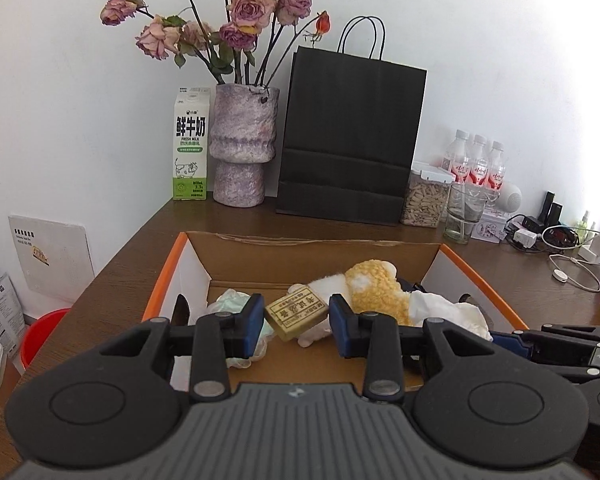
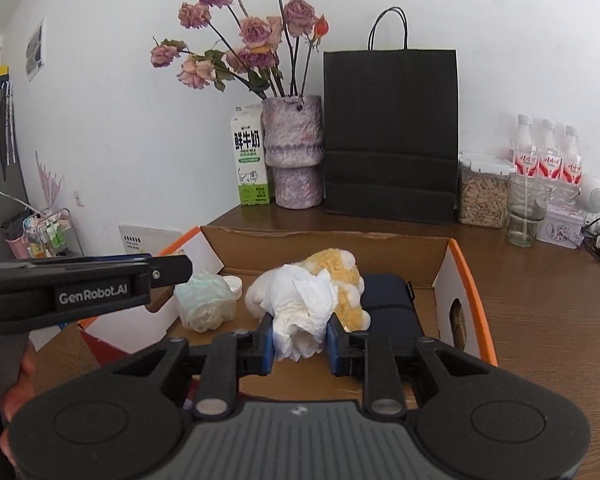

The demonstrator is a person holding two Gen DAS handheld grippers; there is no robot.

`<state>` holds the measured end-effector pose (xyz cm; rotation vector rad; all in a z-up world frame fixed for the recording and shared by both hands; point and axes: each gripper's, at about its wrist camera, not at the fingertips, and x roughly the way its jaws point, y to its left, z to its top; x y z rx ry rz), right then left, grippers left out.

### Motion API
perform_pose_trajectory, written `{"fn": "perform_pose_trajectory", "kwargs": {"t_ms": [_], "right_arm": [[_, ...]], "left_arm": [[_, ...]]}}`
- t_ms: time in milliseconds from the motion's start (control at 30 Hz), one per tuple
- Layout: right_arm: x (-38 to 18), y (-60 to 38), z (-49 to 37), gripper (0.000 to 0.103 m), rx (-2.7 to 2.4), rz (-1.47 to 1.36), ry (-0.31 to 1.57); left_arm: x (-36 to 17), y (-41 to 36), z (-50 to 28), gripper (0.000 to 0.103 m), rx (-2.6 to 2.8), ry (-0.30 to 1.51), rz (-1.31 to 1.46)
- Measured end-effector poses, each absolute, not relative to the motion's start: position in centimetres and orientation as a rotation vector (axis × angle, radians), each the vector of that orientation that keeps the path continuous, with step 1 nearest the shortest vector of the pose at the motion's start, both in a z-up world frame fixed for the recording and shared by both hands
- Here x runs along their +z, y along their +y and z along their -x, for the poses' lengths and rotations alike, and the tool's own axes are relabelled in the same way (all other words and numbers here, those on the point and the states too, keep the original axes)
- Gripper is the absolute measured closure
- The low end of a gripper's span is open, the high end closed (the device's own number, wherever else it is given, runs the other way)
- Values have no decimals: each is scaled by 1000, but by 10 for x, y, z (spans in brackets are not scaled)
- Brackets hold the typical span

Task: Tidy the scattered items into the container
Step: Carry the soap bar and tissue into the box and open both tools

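Observation:
My left gripper point(image 1: 296, 318) is shut on a small tan block with printed lettering point(image 1: 296, 312), held over the open cardboard box point(image 1: 316, 250). A crumpled white tissue point(image 2: 302, 314) is clamped in my right gripper point(image 2: 299, 340), also above the box point(image 2: 324, 240). Inside the box lie a yellow and white plush toy point(image 1: 374, 286) point(image 2: 336, 268), a pale green crumpled wad point(image 2: 206, 300), a dark blue pouch point(image 2: 392, 308) and a small white lid point(image 2: 232, 282). The right gripper's body shows at the right edge of the left wrist view, the left gripper's body at the left of the right wrist view.
Against the wall behind the box stand a milk carton point(image 1: 190, 146), a purple vase of dried roses point(image 1: 242, 148), a black paper bag point(image 1: 352, 140), a seed jar point(image 1: 426, 198), a glass point(image 1: 462, 214) and water bottles point(image 1: 478, 164). Chargers and cables point(image 1: 560, 246) lie at the right.

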<state>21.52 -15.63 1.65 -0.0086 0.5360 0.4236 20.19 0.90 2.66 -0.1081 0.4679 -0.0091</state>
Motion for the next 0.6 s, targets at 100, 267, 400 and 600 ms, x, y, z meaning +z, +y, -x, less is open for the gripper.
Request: {"fn": "perform_pose_trajectory", "kwargs": {"t_ms": [100, 267, 400, 600], "right_arm": [[7, -154, -219, 80, 420, 5, 565], [-4, -152, -228, 80, 413, 1, 613], [-10, -152, -229, 79, 404, 14, 628], [-8, -152, -229, 76, 397, 26, 631]], "left_arm": [[20, 8, -207, 67, -3, 489, 104], [11, 9, -214, 67, 10, 529, 106], [4, 10, -220, 67, 24, 560, 104], [-3, 9, -223, 67, 31, 583, 86]]}}
